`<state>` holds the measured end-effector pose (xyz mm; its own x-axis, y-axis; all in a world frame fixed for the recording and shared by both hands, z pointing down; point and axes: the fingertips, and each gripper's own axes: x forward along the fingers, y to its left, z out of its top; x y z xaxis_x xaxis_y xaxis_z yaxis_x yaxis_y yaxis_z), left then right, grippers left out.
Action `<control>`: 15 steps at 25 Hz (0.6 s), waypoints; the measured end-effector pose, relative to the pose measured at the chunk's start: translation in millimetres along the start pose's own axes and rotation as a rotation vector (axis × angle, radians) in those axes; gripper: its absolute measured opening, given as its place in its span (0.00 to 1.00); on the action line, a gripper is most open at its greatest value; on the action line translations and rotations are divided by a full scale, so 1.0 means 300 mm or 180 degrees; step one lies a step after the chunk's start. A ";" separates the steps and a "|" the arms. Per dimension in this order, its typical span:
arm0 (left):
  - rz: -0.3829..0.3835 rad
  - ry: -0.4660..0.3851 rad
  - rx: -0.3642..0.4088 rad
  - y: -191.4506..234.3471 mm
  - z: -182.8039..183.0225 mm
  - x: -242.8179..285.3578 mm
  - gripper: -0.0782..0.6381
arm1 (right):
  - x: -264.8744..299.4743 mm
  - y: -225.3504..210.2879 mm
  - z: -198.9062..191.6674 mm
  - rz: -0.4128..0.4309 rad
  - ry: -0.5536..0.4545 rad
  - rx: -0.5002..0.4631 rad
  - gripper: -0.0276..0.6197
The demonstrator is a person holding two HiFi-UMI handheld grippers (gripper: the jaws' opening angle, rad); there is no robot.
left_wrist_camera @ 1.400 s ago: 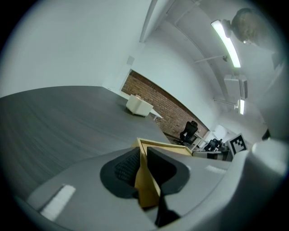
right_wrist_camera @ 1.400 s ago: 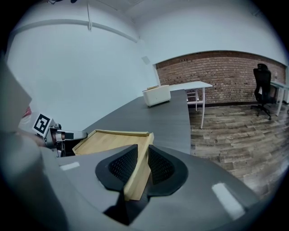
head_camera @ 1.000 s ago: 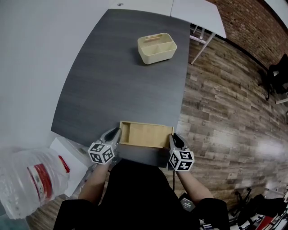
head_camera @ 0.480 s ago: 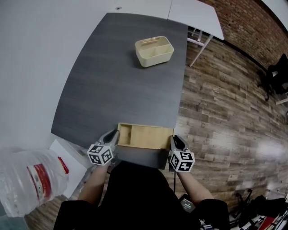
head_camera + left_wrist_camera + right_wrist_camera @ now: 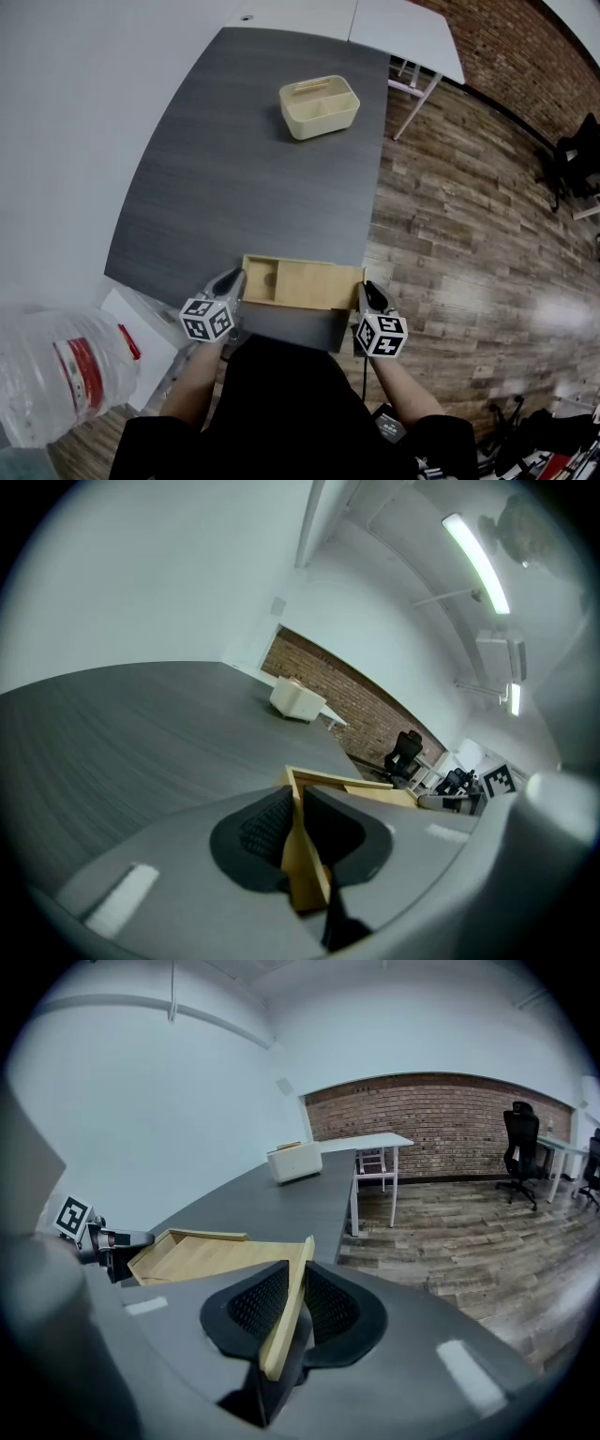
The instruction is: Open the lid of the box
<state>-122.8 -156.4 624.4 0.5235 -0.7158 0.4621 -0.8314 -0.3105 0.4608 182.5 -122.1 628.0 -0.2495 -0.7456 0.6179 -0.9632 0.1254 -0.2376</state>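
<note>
My left fingers (image 5: 255, 829) clamp the box's (image 5: 305, 283) left wall; my right fingers (image 5: 255, 1303) are closing on its right edge. It sits lower centre, at the surface's (image 5: 244, 169) brink, so a slip could drop it.

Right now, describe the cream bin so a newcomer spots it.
Find the dark grey table. At its far end, near the right edge, stands the cream bin. Unlike the flat wooden box at the near edge, it is rounded, split by a central divider, and standing alone.
</note>
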 end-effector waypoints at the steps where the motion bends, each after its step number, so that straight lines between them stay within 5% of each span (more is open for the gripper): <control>1: 0.0006 0.0007 0.0001 0.000 0.000 0.001 0.16 | -0.001 -0.004 0.001 -0.0007 -0.0002 -0.0004 0.13; 15: 0.0123 0.0055 0.0069 0.005 0.001 0.001 0.16 | -0.016 -0.060 0.002 -0.0076 0.0014 -0.0051 0.13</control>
<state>-124.0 -157.2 625.1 0.4940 -0.7166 0.4924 -0.8548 -0.2965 0.4260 201.0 -121.0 628.9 -0.2268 -0.7456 0.6266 -0.9704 0.1181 -0.2107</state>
